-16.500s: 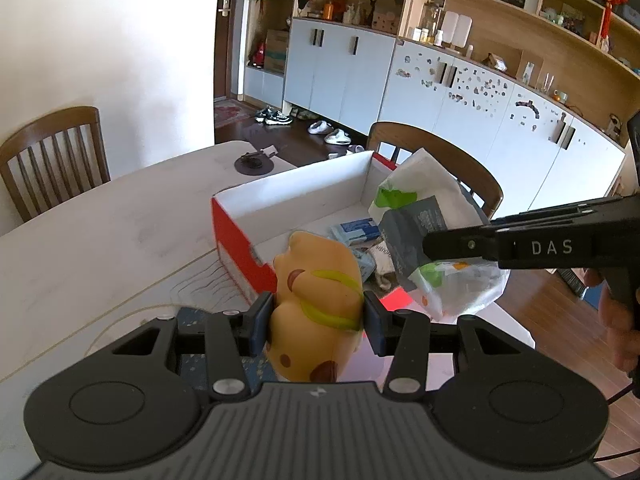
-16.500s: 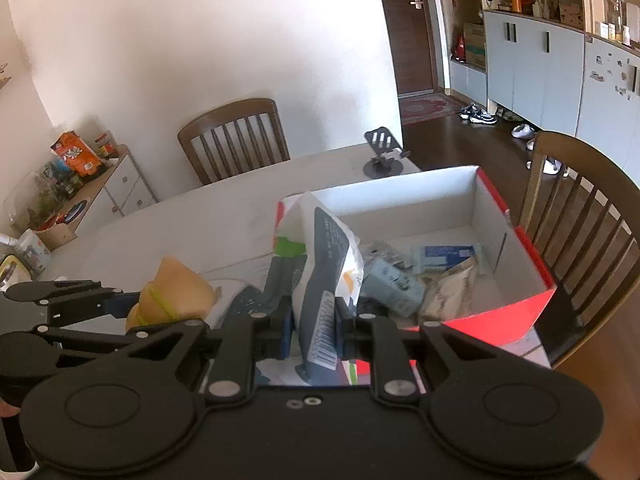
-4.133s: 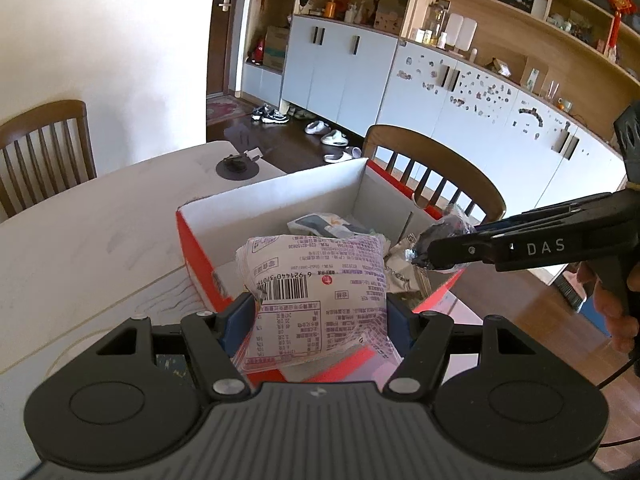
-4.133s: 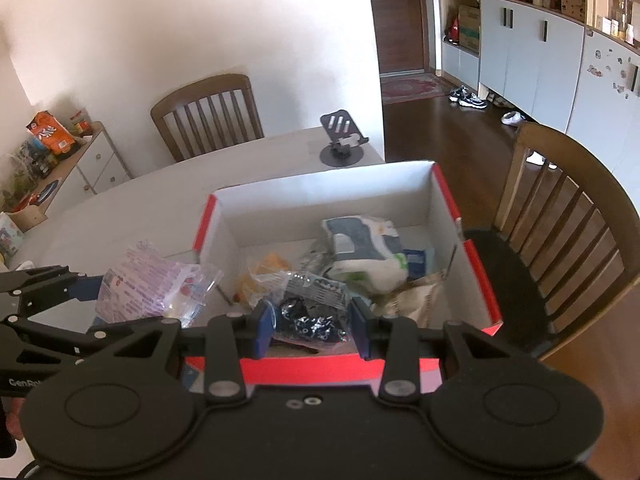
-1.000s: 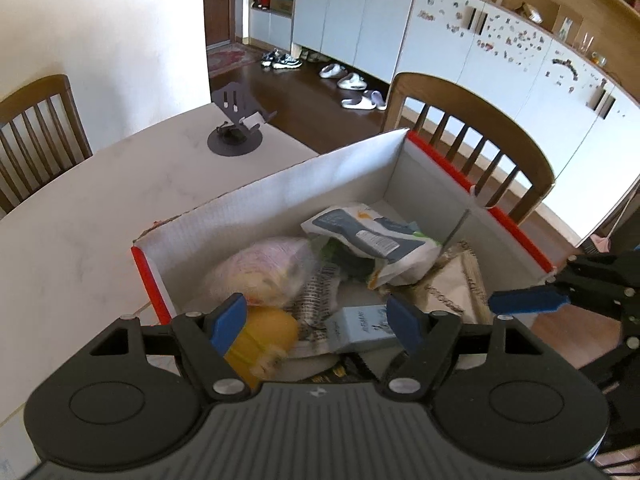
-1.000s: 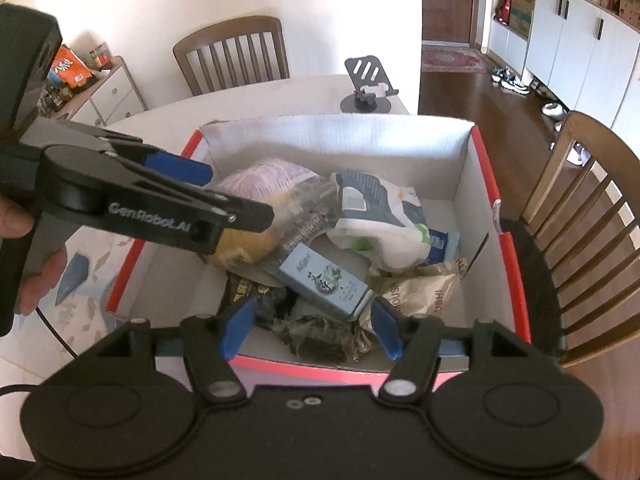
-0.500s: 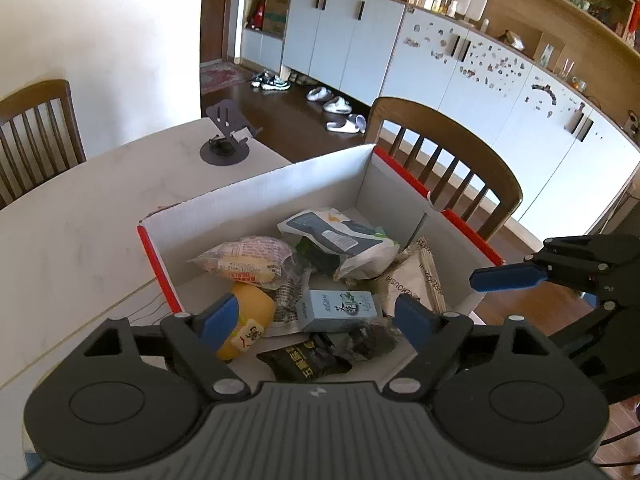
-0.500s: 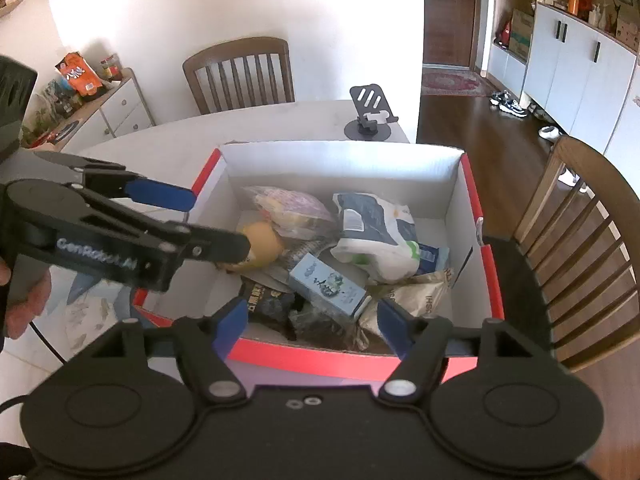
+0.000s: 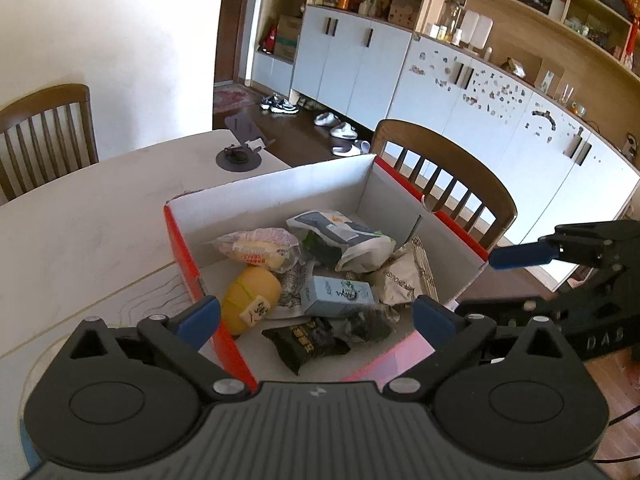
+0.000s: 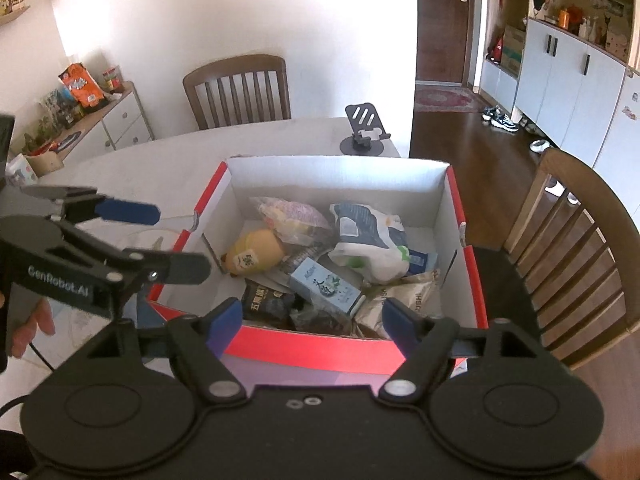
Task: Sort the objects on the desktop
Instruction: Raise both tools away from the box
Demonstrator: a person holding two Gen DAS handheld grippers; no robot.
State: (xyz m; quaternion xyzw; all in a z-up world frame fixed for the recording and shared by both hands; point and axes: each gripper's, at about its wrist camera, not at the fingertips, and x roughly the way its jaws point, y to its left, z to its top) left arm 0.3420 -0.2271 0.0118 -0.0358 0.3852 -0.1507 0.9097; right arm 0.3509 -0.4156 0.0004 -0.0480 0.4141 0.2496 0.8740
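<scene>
A red-and-white box (image 9: pixel 280 192) (image 10: pixel 336 176) stands on the table. In it lie a yellow plush toy (image 9: pixel 248 300) (image 10: pixel 256 254), a pink snack bag (image 9: pixel 260 246) (image 10: pixel 292 214), a white-and-blue bag (image 9: pixel 344 236) (image 10: pixel 368 236), a light blue carton (image 9: pixel 340 294) (image 10: pixel 326 284), a black packet (image 9: pixel 308 340) (image 10: pixel 268 300) and a beige packet (image 9: pixel 404 276) (image 10: pixel 400 296). My left gripper (image 9: pixel 316 318) (image 10: pixel 160 240) hovers by the box's near left corner, jaws opening, nothing between them. My right gripper (image 10: pixel 312 320) (image 9: pixel 504 280) hangs before the near wall, jaws opening and empty.
A dark phone stand (image 9: pixel 239 152) (image 10: pixel 362 136) sits on the table (image 9: pixel 80 232) behind the box. Wooden chairs (image 9: pixel 444 176) (image 10: pixel 240 92) stand at the table's far sides. A hand (image 10: pixel 32 328) grips the left tool's handle. A sideboard (image 10: pixel 100 120) lines the wall.
Both grippers have drawn back and up from the box, and their jaws have spread wider. The items in the box lie where they did half a second ago.
</scene>
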